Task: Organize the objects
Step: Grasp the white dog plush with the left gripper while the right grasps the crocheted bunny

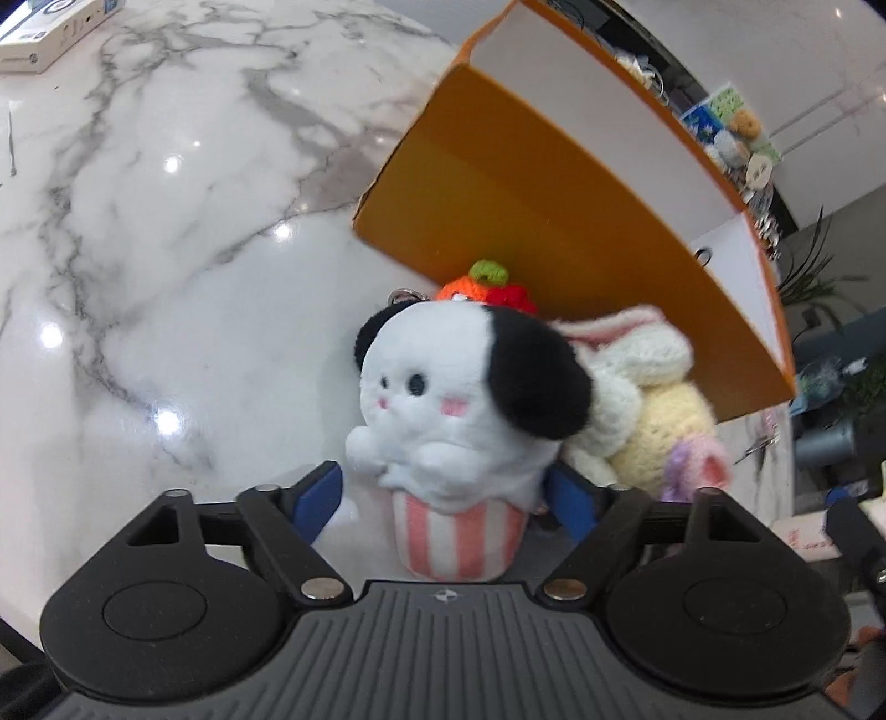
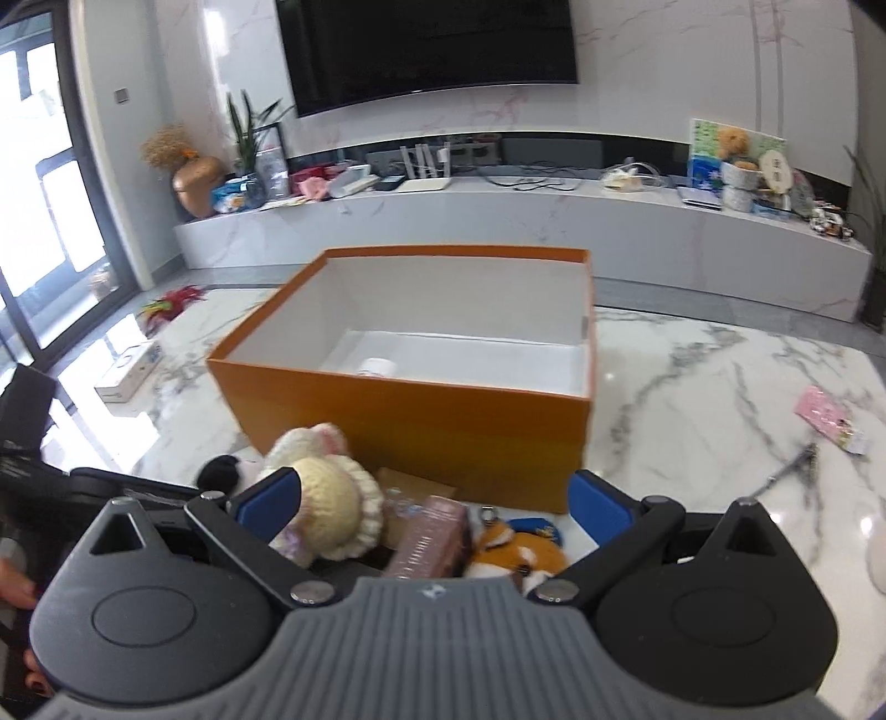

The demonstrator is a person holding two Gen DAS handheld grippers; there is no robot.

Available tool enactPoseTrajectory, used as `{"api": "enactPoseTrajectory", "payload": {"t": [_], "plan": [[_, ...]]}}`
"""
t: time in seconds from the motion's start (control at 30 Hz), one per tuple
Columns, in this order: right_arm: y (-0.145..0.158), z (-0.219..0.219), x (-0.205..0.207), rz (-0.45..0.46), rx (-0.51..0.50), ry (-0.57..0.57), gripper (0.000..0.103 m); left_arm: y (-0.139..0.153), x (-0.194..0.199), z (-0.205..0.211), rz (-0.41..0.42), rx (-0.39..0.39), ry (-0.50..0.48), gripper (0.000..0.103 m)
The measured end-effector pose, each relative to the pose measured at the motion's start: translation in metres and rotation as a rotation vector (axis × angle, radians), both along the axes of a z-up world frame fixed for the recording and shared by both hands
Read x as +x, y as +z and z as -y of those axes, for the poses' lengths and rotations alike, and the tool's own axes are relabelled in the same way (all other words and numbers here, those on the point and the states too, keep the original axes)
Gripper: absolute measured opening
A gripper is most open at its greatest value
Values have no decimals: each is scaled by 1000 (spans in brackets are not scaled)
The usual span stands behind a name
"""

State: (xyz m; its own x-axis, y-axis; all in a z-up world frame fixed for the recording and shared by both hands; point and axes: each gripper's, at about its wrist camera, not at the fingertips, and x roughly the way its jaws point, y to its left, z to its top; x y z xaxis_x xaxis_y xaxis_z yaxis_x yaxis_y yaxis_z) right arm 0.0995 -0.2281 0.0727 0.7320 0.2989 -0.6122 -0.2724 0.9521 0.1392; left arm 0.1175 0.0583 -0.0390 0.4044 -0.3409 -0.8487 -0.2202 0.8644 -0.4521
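A white plush dog with black ears in a pink-striped cup (image 1: pixel 454 421) stands on the marble table between the blue pads of my left gripper (image 1: pixel 448 493), whose jaws stand open around it. Behind it are an orange-and-red crochet toy (image 1: pixel 487 285) and a cream crochet bunny (image 1: pixel 648 399). The orange box (image 1: pixel 554 221) lies beyond, open and white inside. My right gripper (image 2: pixel 434 501) is open above the cream crochet bunny (image 2: pixel 332 509), a pink box (image 2: pixel 429 537) and a fox plush (image 2: pixel 515 551), in front of the orange box (image 2: pixel 421 410).
A white carton (image 1: pixel 50 33) lies at the table's far left; it also shows in the right wrist view (image 2: pixel 127 371). A pink packet (image 2: pixel 828 418) and a thin pen-like item (image 2: pixel 792 465) lie to the right. A small white object (image 2: pixel 379 366) sits inside the box.
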Motion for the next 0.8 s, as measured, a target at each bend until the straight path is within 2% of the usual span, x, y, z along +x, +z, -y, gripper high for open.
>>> {"api": "enactPoseTrajectory", "payload": {"t": [0.1, 0.17, 0.3, 0.43, 0.53, 0.63, 0.7, 0.8], "plan": [[-6, -4, 6, -8, 2, 23, 102, 7, 1, 7, -1, 155, -33, 96], [-11, -6, 11, -22, 8, 33, 102, 9, -3, 2, 7, 212, -25, 96], [-17, -16, 22, -22, 37, 56, 102, 12, -1, -12, 35, 185, -18, 96], [-18, -40, 25, 24, 48, 162, 102, -3, -1, -11, 22, 175, -59, 96], [-19, -62, 25, 52, 22, 249, 102, -7, 1, -1, 31, 240, -88, 96], [-26, -81, 26, 63, -52, 303, 102, -8, 0, 1, 56, 265, -88, 96], [-33, -91, 28, 52, -95, 328, 102, -8, 1, -1, 45, 292, -68, 96], [-41, -94, 35, 11, -96, 338, 102, -9, 4, -8, 26, 372, -39, 96]]}}
